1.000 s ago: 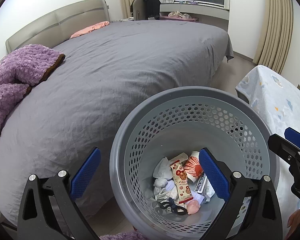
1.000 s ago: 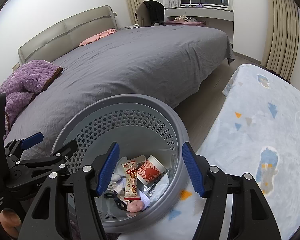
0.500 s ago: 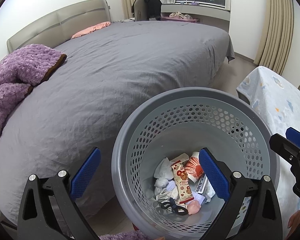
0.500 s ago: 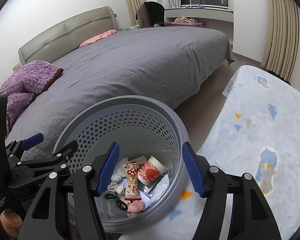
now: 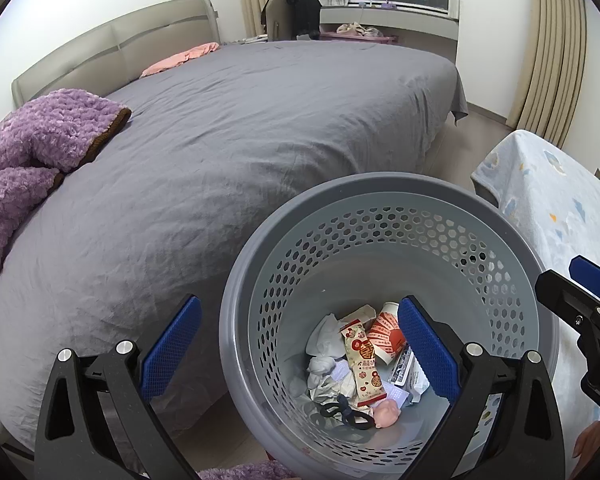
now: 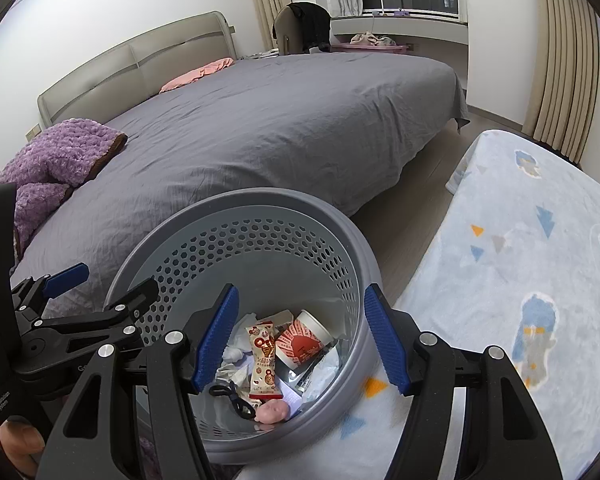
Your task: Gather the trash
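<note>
Looking down into the gray basket (image 5: 236,320), both claws hang over it with nothing in them. The left claw (image 5: 296,344) is spread wide, and the right claw (image 6: 300,340) is spread too. The trash is at the bottom: a snack wrapper (image 5: 364,364), a red paper cup (image 6: 300,344), crumpled tissues (image 5: 324,364) and a pink lump (image 6: 274,412). To do this well, look over the gray bed (image 5: 240,140) and the blue blanket (image 6: 520,260) for more trash. I see none there.

The left gripper's right finger (image 5: 428,348) hides part of the trash (image 5: 360,364).
</note>
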A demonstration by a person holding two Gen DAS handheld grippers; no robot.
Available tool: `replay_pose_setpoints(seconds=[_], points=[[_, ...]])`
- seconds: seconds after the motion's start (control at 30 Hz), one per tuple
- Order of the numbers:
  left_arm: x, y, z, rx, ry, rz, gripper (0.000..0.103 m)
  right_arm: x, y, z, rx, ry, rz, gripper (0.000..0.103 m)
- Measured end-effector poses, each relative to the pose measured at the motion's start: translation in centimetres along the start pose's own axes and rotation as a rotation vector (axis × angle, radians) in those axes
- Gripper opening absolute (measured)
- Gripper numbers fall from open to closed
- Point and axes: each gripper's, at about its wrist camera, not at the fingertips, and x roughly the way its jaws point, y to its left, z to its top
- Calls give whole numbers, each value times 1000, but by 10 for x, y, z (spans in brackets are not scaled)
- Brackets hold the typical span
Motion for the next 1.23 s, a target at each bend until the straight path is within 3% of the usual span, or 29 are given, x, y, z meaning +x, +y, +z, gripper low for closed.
replay_pose_setpoints(seconds=[1.23], points=[[0, 0, -2, 1, 1, 9, 97, -1, 0, 0, 3, -1, 5, 63]])
